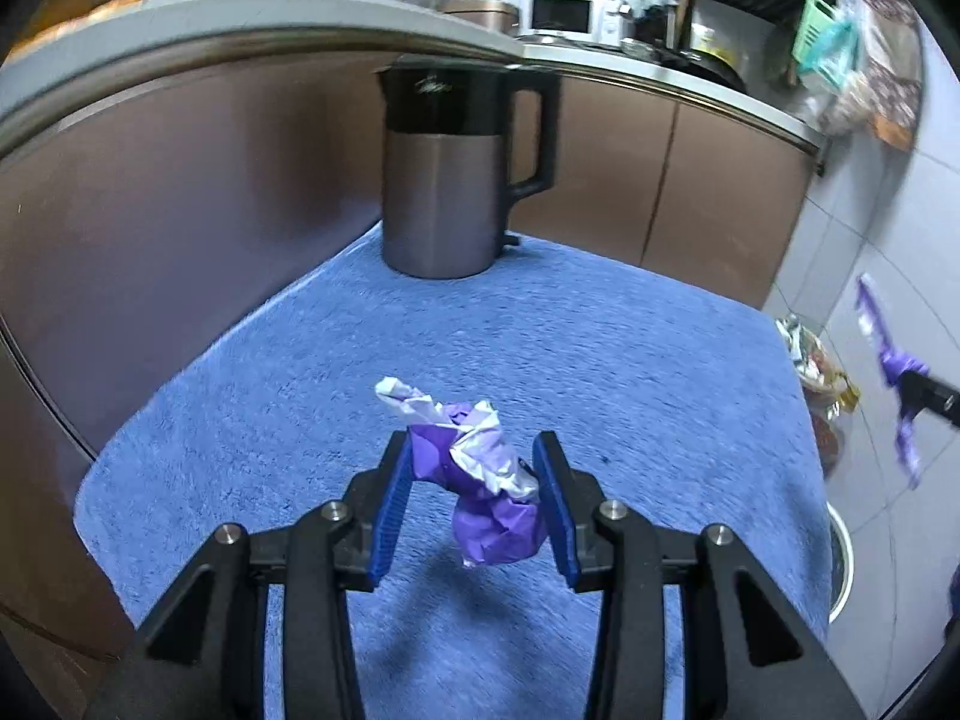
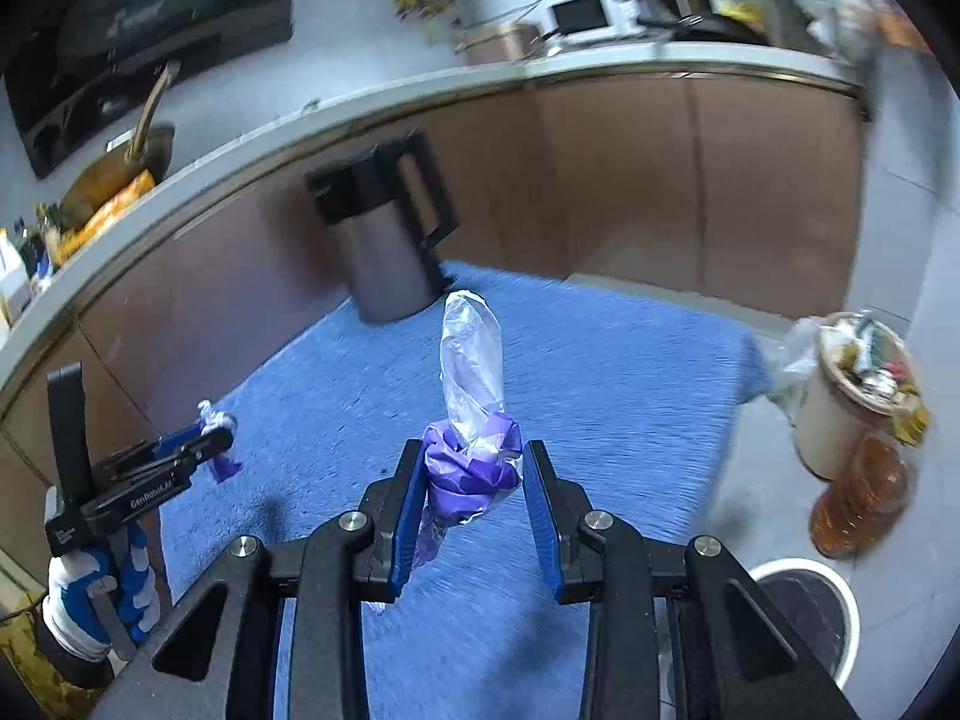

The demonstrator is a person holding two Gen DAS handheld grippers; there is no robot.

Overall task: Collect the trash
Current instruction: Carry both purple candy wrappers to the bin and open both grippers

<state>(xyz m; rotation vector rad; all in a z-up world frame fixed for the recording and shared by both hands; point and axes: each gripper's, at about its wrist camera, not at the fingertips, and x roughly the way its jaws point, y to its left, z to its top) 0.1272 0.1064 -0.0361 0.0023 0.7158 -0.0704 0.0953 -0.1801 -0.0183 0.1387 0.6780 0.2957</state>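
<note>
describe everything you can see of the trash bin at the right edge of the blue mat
The trash bin is a small cream round container, standing on the pale tiled floor just off the blue mat's right edge. A thin clear plastic liner spills over its rim on the mat side. It is heaped full with mixed wrappers and scraps. An amber bottle stands right in front of it. Neither gripper touches it.

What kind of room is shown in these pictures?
Most likely a home kitchen: a microwave stands on the countertop above brown cabinets, a pan sits on that counter, and an electric kettle rests on the blue mat.
</note>
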